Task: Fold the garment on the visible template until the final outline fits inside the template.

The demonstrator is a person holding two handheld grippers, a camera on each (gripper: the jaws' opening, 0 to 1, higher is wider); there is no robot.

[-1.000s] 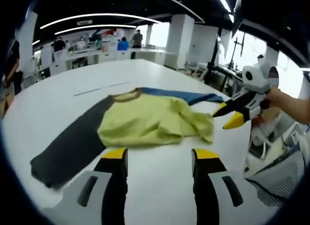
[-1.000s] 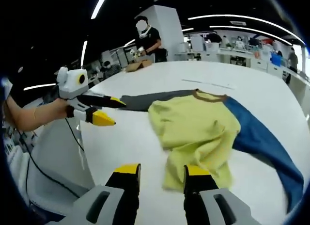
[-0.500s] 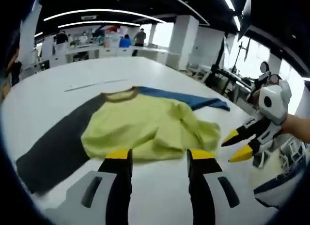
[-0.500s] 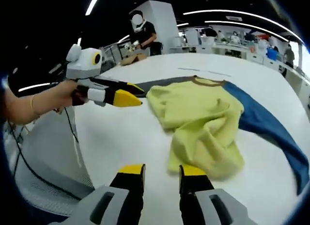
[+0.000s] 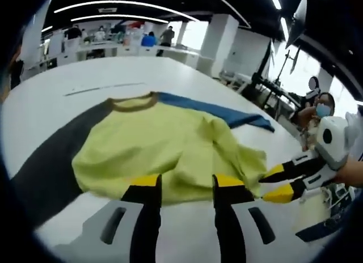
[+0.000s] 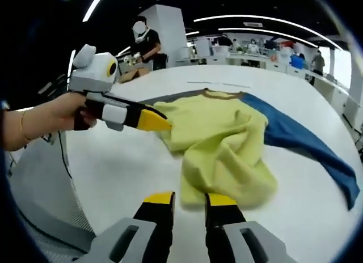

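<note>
Garment point(image 5: 164, 155) rumpled on white tabletop point(image 6: 113, 172). Left gripper point(image 5: 182, 186) jaws parted at its near hem. Right gripper point(image 6: 190, 202) jaws narrowly apart, hem between tips

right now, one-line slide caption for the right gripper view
Both grippers close on the crumpled yellow shirt with one grey and one blue sleeve, lying on the white table.

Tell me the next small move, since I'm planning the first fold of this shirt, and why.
Probably ease both open grippers forward onto the bunched yellow hem and close on it. In the left gripper view, the left hand-held gripper sits at the near edge of the shirt, and in the right gripper view the right hand-held gripper does too. The shirt lies crumpled on the table, its sleeves spread.
</note>
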